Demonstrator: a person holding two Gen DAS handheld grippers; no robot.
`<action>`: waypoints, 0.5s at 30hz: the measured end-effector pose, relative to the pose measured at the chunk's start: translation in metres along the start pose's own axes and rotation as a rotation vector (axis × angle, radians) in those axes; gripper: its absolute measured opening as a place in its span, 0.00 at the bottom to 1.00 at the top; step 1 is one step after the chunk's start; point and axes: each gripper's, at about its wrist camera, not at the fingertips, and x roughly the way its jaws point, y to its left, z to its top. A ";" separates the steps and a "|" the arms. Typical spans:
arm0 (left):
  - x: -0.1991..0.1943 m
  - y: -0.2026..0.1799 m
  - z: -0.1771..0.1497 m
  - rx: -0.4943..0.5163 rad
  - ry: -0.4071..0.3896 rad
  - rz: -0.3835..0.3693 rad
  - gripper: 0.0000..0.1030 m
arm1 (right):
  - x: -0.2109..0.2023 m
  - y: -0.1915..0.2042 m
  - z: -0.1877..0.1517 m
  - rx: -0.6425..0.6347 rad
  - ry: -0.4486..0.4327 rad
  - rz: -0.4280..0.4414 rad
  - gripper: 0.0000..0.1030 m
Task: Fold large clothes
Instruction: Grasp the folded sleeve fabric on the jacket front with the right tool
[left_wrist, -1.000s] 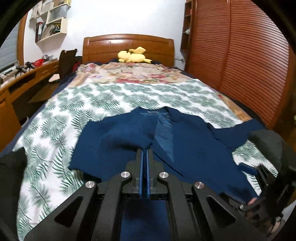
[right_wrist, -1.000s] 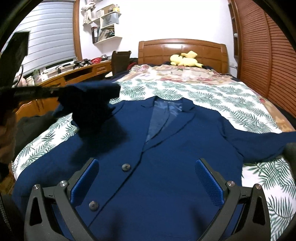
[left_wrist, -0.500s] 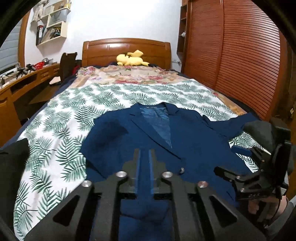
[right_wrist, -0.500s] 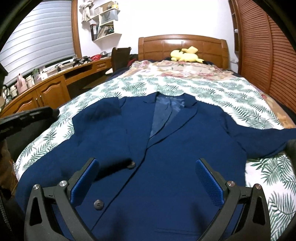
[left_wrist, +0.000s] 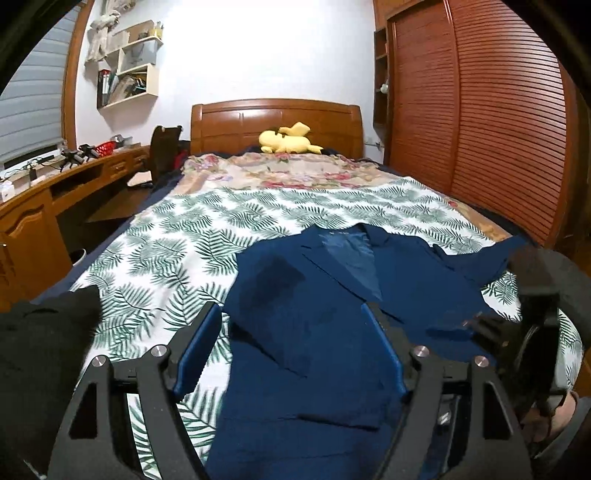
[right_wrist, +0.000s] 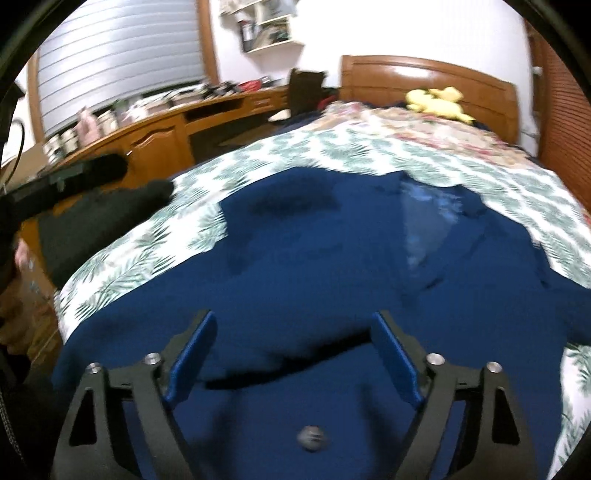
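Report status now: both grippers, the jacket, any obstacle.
Left gripper opening, empty. Right gripper closing, empty. Blue jacket flat on bed, left sleeve folded in. Nothing in the way.

Both wrist views look low along the bed (left_wrist: 258, 214) toward the headboard (right_wrist: 424, 77) — sharing it.

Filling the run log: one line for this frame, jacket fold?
stage: sleeve folded over front | navy jacket: flat on bed | left gripper: opening, nothing gripped | right gripper: closing, above cloth, nothing pinched
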 end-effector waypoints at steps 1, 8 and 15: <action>-0.002 0.003 0.000 -0.002 -0.005 0.004 0.75 | 0.005 0.004 0.000 -0.010 0.014 0.018 0.78; -0.017 0.030 -0.001 -0.045 -0.060 0.053 0.76 | 0.036 0.021 -0.005 -0.113 0.127 0.066 0.68; -0.026 0.045 -0.003 -0.049 -0.141 0.111 0.76 | 0.044 0.023 -0.001 -0.156 0.169 0.041 0.21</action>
